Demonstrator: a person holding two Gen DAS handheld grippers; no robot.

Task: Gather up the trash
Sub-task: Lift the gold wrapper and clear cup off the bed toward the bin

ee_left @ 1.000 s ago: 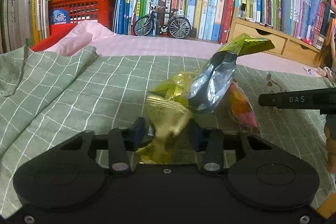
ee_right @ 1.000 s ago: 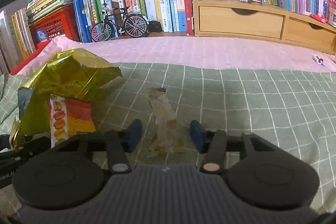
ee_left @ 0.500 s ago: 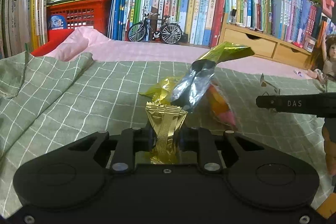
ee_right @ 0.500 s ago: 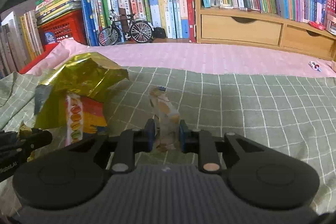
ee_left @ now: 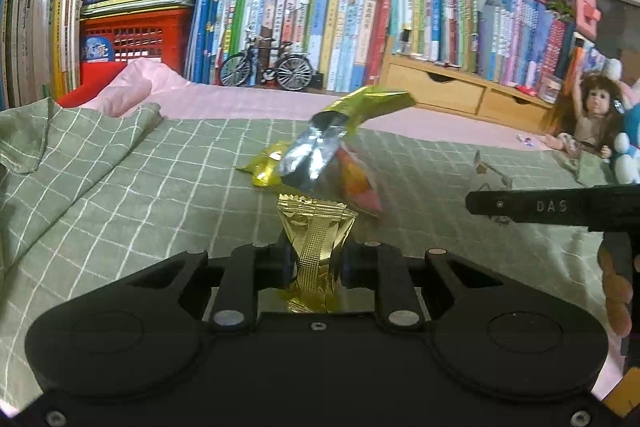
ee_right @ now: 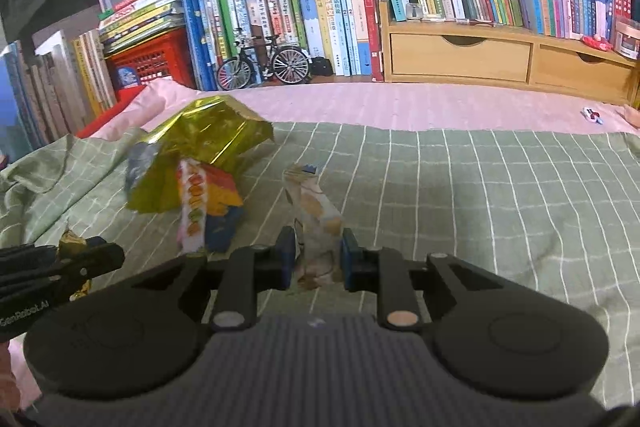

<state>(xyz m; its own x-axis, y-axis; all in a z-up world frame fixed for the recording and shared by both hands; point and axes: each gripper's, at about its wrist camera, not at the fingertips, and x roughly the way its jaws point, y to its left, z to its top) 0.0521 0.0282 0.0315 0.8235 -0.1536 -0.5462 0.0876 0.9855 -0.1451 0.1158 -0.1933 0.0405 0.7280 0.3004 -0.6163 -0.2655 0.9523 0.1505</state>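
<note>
My left gripper (ee_left: pixel 316 263) is shut on a crinkled gold wrapper (ee_left: pixel 316 239), lifted above the green checked cloth (ee_left: pixel 120 179). Behind it lies a large yellow snack bag (ee_left: pixel 332 143) with a silver inside, open and crumpled. In the right wrist view my right gripper (ee_right: pixel 316 259) is shut on a pale wrapper with orange print (ee_right: pixel 316 211), held upright off the cloth. The same yellow snack bag (ee_right: pixel 200 155) lies to its left. The left gripper (ee_right: pixel 60 263) with a bit of gold wrapper shows at the left edge there.
A pink sheet (ee_right: pixel 400 107) runs behind the green cloth. Rows of books (ee_left: pixel 320 15), a red crate (ee_left: pixel 136 35), a model bicycle (ee_right: pixel 264 63) and wooden drawers (ee_right: pixel 500 59) line the back. A doll (ee_left: pixel 588 119) sits at far right.
Both grippers went from open to shut, the left on the gold wrapper and the right on the pale wrapper. Both have since risen from the cloth with their wrappers.
</note>
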